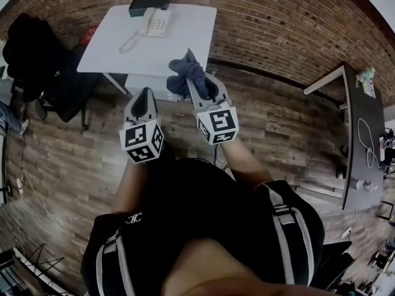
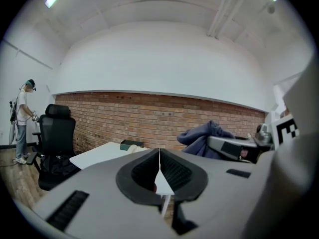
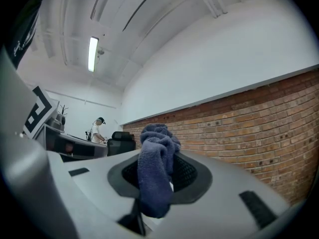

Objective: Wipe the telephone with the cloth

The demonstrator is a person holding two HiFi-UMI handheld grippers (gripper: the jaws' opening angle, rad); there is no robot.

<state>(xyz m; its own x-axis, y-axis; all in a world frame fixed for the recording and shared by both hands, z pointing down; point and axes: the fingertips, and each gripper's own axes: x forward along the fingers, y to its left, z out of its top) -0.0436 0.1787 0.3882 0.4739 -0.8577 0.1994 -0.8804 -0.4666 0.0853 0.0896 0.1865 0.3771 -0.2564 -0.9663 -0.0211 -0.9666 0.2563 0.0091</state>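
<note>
A cream telephone [image 1: 152, 23] with a coiled cord lies on a white table [image 1: 179, 36] by the brick wall, well ahead of both grippers. My right gripper [image 1: 192, 79] is shut on a dark blue cloth [image 1: 186, 74], which bunches above the jaws and hangs over them in the right gripper view as a blue cloth [image 3: 155, 171]. My left gripper [image 1: 145, 96] is shut with nothing in it, its jaws meeting in a thin line at the gripper tip [image 2: 159, 156]. The table [image 2: 102, 155] shows low and far in the left gripper view.
A dark box [image 1: 149, 5] sits on the table behind the phone. A black office chair [image 1: 37, 66] stands left of the table, with a person [image 2: 22, 121] beyond it. A dark desk [image 1: 361, 134] with cables stands at the right. The floor is wood planks.
</note>
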